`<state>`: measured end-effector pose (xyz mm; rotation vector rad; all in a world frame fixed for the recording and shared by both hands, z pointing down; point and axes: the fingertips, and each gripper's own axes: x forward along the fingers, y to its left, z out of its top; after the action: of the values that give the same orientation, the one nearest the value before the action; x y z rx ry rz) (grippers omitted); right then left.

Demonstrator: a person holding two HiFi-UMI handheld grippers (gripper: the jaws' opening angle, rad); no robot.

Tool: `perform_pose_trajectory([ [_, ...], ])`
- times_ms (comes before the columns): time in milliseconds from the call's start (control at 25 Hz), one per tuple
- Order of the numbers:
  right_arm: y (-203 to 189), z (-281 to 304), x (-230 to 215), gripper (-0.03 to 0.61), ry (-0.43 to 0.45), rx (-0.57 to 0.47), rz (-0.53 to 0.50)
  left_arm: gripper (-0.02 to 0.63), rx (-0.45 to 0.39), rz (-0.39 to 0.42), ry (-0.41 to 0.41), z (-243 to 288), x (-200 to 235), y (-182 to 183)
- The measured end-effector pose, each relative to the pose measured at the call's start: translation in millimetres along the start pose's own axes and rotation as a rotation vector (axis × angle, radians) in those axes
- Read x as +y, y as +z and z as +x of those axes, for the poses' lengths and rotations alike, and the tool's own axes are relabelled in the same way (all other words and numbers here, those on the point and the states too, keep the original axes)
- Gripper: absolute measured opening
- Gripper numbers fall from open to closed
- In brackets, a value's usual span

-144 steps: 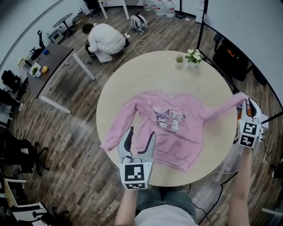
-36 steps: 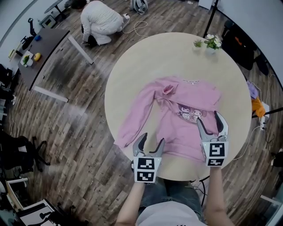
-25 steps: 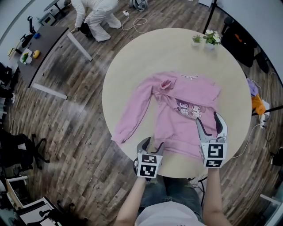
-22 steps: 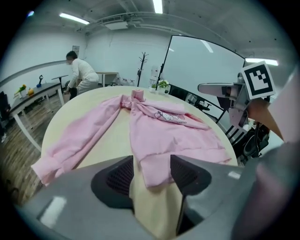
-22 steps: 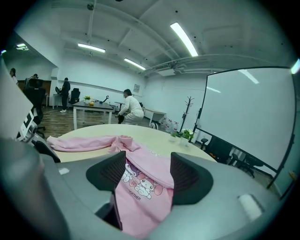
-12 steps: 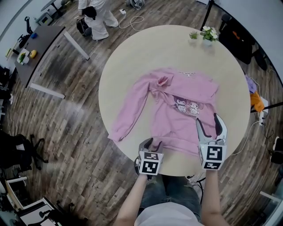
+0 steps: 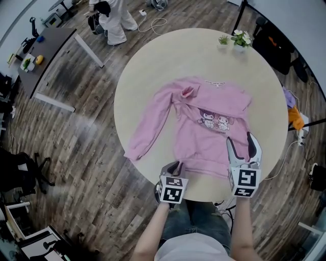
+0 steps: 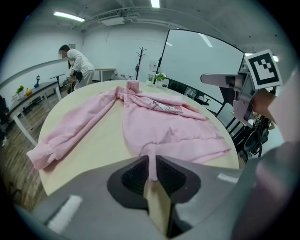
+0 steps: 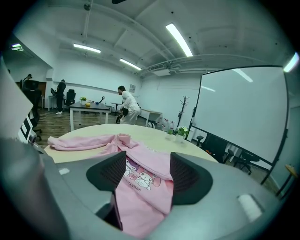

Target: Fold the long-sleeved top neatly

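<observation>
**A:** Where does the pink top [image 7: 204, 133] lie?

**B:** Flat on the round table [image 7: 153, 66], neck toward the far side and hem toward the person. One sleeve [image 7: 151, 120] runs out to the person's left, and its cuff reaches the table's edge. The other sleeve is folded across the chest, with its cuff [image 7: 187, 92] bunched up near the opposite shoulder.

**A:** And the left gripper [image 7: 173, 166]?

**B:** It is at the near edge of the table, at the left corner of the hem. Its own view shows the jaws drawn almost together with a thin pleat of the pink hem nipped between them. The rest of the top spreads away in front of it.

**A:** The right gripper [image 7: 239, 138]?

**B:** Its jaws stand wide apart and grip nothing. It is over the right side of the top near the hem, pointing toward the far side. In its view the printed chest and lower front show in the gap between the jaws. I cannot tell whether the jaws touch the cloth.

**A:** Anything else on the table?

**B:** A small potted plant [image 7: 239, 38] stands at the far edge, well apart from the top. Beyond the table a person [image 7: 109, 15] stands on the wooden floor.
</observation>
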<state>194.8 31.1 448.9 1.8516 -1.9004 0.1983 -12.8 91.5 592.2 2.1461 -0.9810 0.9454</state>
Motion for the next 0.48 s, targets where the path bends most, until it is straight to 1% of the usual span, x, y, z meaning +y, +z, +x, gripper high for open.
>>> perform_pose_trajectory([
  [480, 4.3, -4.0, 8.9, 0.318, 0.015, -0.019, 0.000, 0.158, 0.028, -0.008, -0.025, -19.4, -13.8, -30.3],
])
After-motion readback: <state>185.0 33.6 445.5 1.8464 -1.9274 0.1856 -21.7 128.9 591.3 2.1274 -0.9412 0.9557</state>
